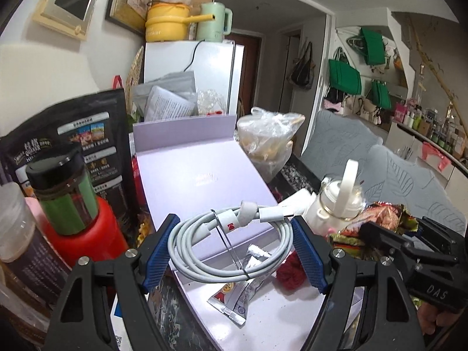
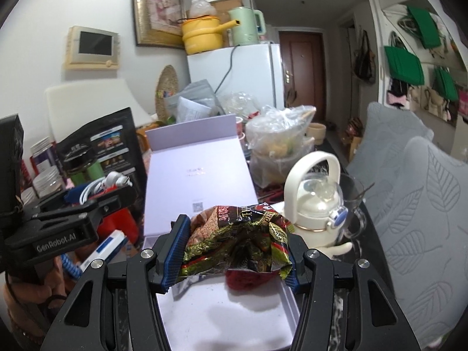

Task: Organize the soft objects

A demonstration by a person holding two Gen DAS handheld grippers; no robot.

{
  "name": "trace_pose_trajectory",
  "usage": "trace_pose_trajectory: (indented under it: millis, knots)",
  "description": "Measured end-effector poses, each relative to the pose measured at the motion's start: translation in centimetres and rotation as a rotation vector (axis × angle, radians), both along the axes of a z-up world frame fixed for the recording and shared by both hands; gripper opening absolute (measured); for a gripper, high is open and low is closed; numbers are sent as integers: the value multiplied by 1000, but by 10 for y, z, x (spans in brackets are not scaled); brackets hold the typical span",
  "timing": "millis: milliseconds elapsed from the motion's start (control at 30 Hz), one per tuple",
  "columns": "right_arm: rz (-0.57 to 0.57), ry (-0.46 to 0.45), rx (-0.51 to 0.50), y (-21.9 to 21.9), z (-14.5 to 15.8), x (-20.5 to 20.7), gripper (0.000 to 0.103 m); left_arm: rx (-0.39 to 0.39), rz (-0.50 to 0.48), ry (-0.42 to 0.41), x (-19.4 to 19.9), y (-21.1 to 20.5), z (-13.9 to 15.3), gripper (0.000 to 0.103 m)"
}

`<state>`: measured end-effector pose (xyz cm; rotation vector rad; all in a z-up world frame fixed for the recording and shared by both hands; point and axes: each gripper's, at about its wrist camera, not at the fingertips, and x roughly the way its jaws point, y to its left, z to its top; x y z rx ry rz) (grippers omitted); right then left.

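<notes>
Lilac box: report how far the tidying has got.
Done: a silver sachet and a red woolly item already lie in the lilac box. In hand: the left gripper holds a coiled white cable, the right gripper a crumpled snack bag, both above the box. Left: dropping both in.

"QUAKER" stands on the black stand-up foil pouch [image 1: 73,143]; "GenRobot.AI" on the black left gripper [image 2: 63,241] body; "DAS" on the black right gripper [image 1: 435,288] body.

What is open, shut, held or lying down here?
Lavender gift box: open, lid up.
Coiled white cable: held in left gripper.
Crumpled snack bag: held in right gripper.
White bottle: upright, closed.
Small sachet: lying in box.
</notes>
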<state>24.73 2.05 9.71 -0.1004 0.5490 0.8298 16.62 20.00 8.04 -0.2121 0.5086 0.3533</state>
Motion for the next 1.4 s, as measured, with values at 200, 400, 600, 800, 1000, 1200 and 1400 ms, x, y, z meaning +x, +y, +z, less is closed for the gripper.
trace_pose_trajectory:
  millis: [200,400,600,800,1000,1200,1400]
  knots:
    - [-4,58,-24,10,-22,14,56,4,-9,62,14,1,-17,77]
    - [13,77,-76,19,-35,20,56,-15,-25,136,30,1,-38,77]
    - [26,102,-121,23,-47,25,56,-23,-38,193,42,-1,-55,77]
    - [38,129,-165,30,-59,28,56,-34,-56,245,49,-2,-68,77]
    - [42,157,-187,33,-69,33,56,-51,-61,292,57,0,-83,77]
    - [64,165,-240,41,-77,33,56,-65,-63,330,63,2,-95,77]
    - [61,207,-261,45,-87,40,56,-93,-58,359,66,8,-104,77]
